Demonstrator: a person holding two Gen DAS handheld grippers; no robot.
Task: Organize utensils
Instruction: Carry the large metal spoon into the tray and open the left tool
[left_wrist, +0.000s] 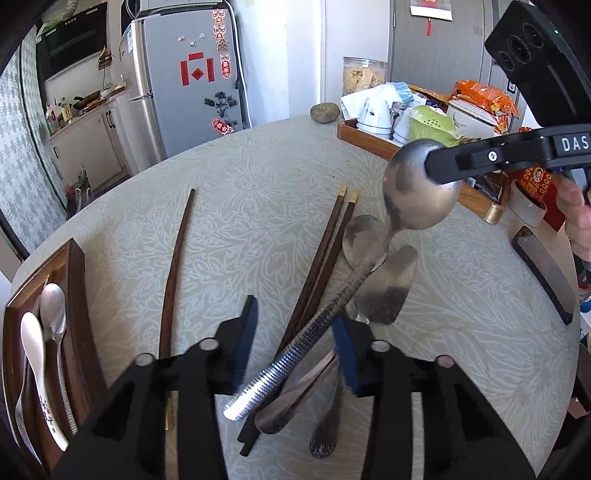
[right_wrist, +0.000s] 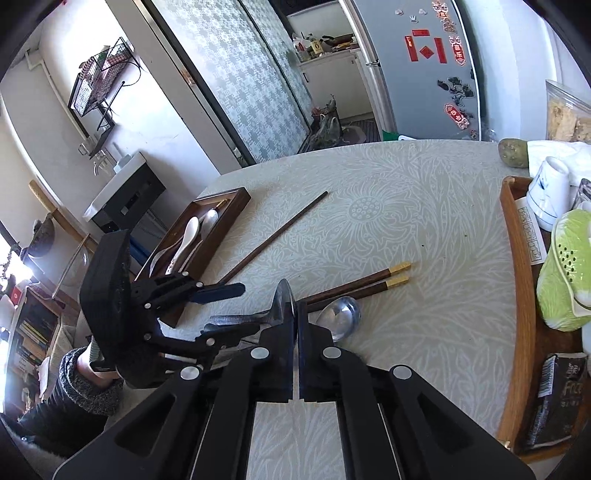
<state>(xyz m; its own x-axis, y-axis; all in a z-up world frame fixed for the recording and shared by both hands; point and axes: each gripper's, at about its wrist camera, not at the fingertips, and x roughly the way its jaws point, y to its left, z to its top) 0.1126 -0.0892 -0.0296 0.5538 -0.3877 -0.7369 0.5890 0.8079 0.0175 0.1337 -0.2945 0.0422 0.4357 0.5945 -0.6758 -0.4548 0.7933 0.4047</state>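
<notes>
So the right tool (left_wrist: 434, 168) is clamped tight on the bowl of a metal spoon (left_wrist: 413, 192), upper right of the left wrist view, lifted off the table (left_wrist: 258, 177). Its textured handle slants down between the left tool (left_wrist: 295, 343) fingers, spread and not pinching it. Tray (left_wrist: 77, 273) sits lower left.

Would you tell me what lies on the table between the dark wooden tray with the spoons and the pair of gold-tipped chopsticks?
A single dark chopstick lies alone on the tablecloth between the tray and the gold-tipped pair; both views show it.
</notes>
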